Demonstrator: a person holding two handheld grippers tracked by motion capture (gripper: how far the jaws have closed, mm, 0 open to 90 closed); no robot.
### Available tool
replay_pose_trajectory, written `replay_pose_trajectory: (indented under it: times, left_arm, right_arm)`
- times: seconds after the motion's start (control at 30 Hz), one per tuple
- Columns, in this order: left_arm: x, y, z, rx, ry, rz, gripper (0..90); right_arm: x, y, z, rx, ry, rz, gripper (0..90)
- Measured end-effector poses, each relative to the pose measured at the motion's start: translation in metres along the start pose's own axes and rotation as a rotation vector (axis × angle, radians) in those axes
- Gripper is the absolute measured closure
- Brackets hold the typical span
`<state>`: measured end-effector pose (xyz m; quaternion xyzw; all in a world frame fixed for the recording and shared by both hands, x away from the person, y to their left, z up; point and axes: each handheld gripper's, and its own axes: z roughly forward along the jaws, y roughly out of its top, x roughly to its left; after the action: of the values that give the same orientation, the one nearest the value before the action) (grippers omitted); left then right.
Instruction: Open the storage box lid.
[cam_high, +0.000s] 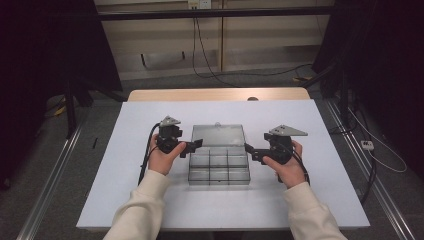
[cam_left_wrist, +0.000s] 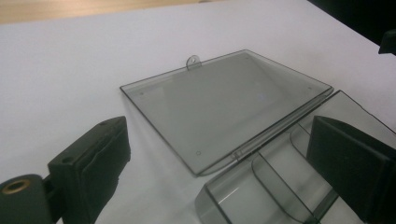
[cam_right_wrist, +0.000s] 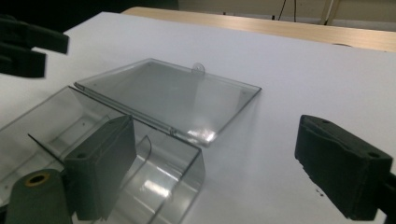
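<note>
Now: clear smoky plastic compartment box (cam_high: 219, 167), flat hinged lid (cam_high: 218, 135) open.

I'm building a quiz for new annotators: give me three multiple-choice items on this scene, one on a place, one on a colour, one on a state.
1. Where does the clear compartment box sit?
A. Between the left gripper and the right gripper
B. Left of both grippers
C. On the floor

2. What colour is the table surface?
A. Red
B. White
C. Green

3. How is the lid?
A. Shut
B. Taken off and stacked on the box
C. Swung open, lying flat

Answers: 1 A, the high view shows a gripper at each side of it. 2 B, the top is plain white. 3 C, it lies flat behind the compartments, joined along the hinge.
</note>
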<state>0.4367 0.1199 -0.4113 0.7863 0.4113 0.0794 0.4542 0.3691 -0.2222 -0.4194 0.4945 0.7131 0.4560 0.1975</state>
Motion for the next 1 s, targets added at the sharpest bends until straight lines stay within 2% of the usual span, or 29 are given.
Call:
replay_pose_trajectory:
  times: [0.07, 0.13, 0.17, 0.23, 0.3, 0.33, 0.43, 0.6, 1.0]
  left_arm:
    - [0.001, -0.003, -0.008, -0.014, 0.001, 0.005, 6.0]
    - [0.0, -0.007, -0.015, -0.032, -0.004, 0.01, 6.0]
    - [-0.001, -0.008, -0.017, -0.035, -0.006, 0.024, 6.0]
    - [-0.001, -0.011, -0.023, -0.038, -0.007, 0.044, 5.9]
    - [-0.001, -0.015, -0.027, -0.044, -0.008, 0.038, 6.0]
    - [0.0, -0.017, -0.029, -0.041, -0.012, 0.052, 5.9]
    - [-0.001, -0.022, -0.034, -0.032, -0.012, 0.061, 6.0]
    - [0.0, -0.029, -0.043, -0.05, -0.005, 0.05, 6.1]
    - [0.002, -0.039, -0.051, -0.045, 0.004, 0.054, 6.3]
  right_arm:
    - [0.0, -0.004, -0.004, 0.008, -0.006, -0.017, 13.8]
    - [-0.001, -0.008, -0.007, 0.014, 0.001, -0.015, 13.9]
    - [0.0, -0.011, -0.008, 0.017, 0.005, -0.019, 14.0]
    - [0.002, -0.014, -0.01, 0.02, 0.009, -0.035, 14.1]
    - [0.005, -0.018, -0.013, 0.027, 0.019, -0.043, 14.0]
    - [0.006, -0.019, -0.014, 0.028, 0.024, -0.046, 13.9]
    - [0.008, -0.023, -0.019, 0.035, 0.035, -0.062, 13.8]
    - [0.004, -0.026, -0.027, 0.022, 0.028, -0.051, 14.3]
    - [-0.004, -0.036, -0.038, 0.023, 0.016, -0.033, 14.5]
